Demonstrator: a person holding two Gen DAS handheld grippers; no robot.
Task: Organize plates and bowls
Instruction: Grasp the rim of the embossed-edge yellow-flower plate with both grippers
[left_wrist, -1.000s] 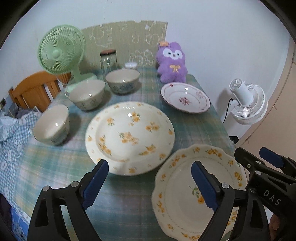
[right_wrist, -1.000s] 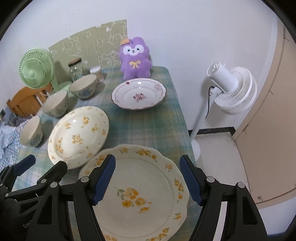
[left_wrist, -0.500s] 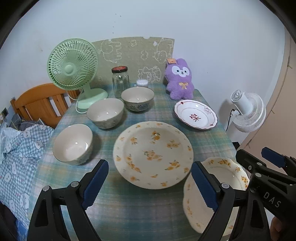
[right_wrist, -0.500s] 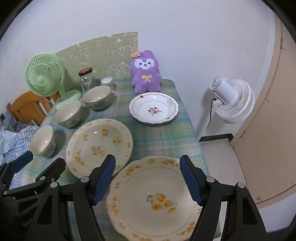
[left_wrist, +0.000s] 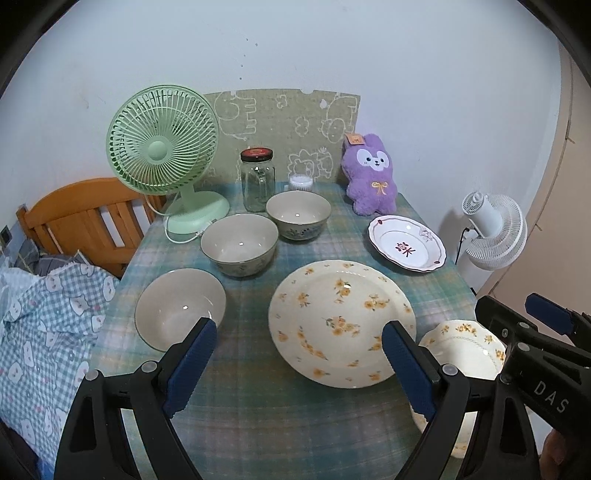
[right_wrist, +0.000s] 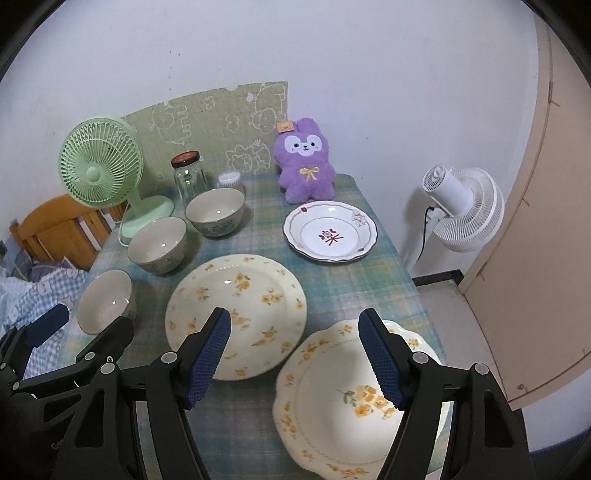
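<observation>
Tongs: left tongs (left_wrist: 295, 363) and right tongs (right_wrist: 295, 356) wide, empty, above tabletop (left_wrist: 255, 410). Scalloped yellow-flowered ceramic plate (right_wrist: 343, 402) overhangs near edge; clumsy nudge could tip it off.

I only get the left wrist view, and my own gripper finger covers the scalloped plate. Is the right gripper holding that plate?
Observer: No. The right gripper is open, with nothing gripped.
Operator: Is anything lying on the plate?
Observer: Nothing. The scalloped plate is bare and shows only a painted sprig of yellow flowers in its middle.
Operator: Does it overlap the big round one?
Observer: No. A strip of tablecloth shows between it and the round floral plate.
</observation>
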